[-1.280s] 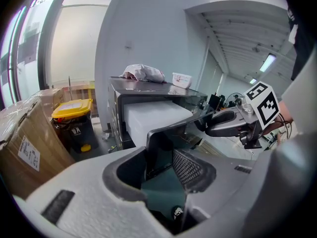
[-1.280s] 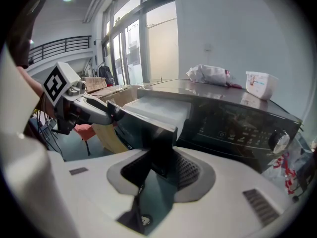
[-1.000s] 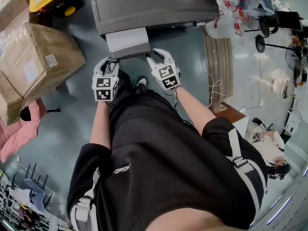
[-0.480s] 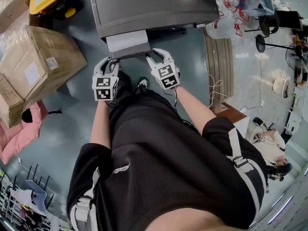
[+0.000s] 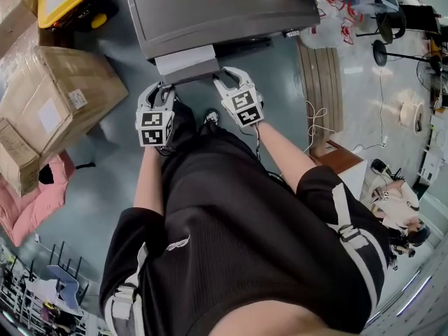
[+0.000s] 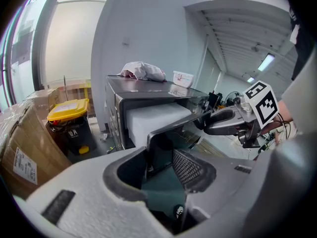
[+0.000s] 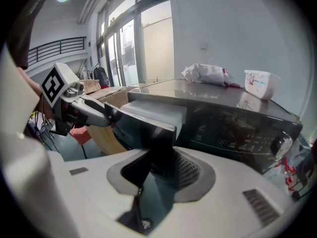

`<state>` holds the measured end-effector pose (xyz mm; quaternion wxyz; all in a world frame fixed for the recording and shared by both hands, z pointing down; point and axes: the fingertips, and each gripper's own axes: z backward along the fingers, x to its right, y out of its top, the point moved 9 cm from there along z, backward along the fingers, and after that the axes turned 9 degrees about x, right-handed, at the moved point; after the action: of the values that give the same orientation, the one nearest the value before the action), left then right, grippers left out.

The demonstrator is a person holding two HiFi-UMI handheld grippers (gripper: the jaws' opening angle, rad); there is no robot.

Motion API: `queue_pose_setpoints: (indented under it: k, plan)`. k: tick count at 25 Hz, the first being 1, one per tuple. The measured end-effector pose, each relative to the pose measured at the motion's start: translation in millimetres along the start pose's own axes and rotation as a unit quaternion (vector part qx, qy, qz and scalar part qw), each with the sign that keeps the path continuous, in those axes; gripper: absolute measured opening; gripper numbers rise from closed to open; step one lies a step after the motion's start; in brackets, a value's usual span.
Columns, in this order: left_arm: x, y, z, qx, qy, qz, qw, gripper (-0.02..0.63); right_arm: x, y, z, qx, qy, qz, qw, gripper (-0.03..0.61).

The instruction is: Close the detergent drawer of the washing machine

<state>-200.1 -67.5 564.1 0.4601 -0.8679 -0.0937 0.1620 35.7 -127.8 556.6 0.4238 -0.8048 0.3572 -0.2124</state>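
While both grippers sit at its front, the detergent drawer (image 5: 183, 59) sticks out of the washing machine (image 5: 224, 5). Its long axis runs from the machine's face straight toward the person, and the dark front panel (image 5: 190, 73) lies crosswise at the near end. The left gripper (image 5: 164, 89) is at the panel's left end and the right gripper (image 5: 225, 80) at its right end. Each gripper's own view shows the jaws apart, astride a corner of that panel and not clamped on it. The head view gives both grippers at once, plus a cardboard box (image 5: 49, 96) off to the left. Only the right gripper view shows the machine's glossy control face with its dial (image 7: 283, 144), and a white tub (image 7: 259, 83) and crumpled bag (image 7: 208, 74) on top. The left gripper view alone catches the drawer's white body side-on.
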Motion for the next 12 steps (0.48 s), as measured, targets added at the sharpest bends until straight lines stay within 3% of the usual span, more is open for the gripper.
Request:
queue_pose_setpoints:
  k: [12]
  plan:
    - [-11.4,7.5,-7.6,-0.013,-0.018,-0.003,0.9997,0.169,1.5,5.7,-8.8,0.000,-0.020,-0.009,1.000,0.133]
